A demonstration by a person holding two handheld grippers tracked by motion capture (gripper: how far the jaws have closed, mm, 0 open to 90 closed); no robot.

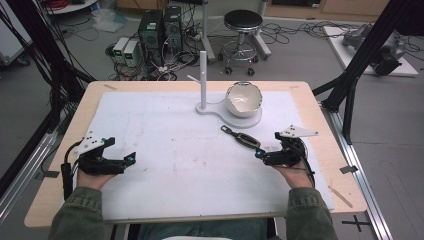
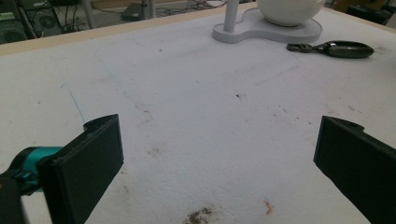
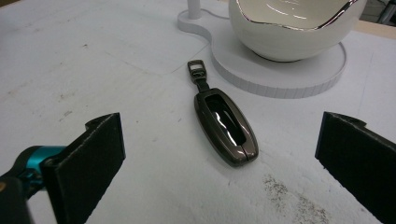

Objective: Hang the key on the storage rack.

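White matting covers the wooden table [image 1: 320, 145]. At the left, the left gripper [image 1: 131, 159] rests low over bare mat, its jaws released and wide apart with nothing between them. Toward the middle stands one white stand [image 1: 204, 107], a thin post on a flat base. On the round end of that base sits one white bowl [image 1: 243, 98] with a wavy silver rim; what its inside holds cannot be told. One dark glossy key fob [image 3: 225, 125] lies flat on the mat just beside the base, apart from it, its metal loop toward the post. At the right, the right gripper [image 1: 257, 153] is released too, jaws spread with the fob lying ahead of them, untouched.
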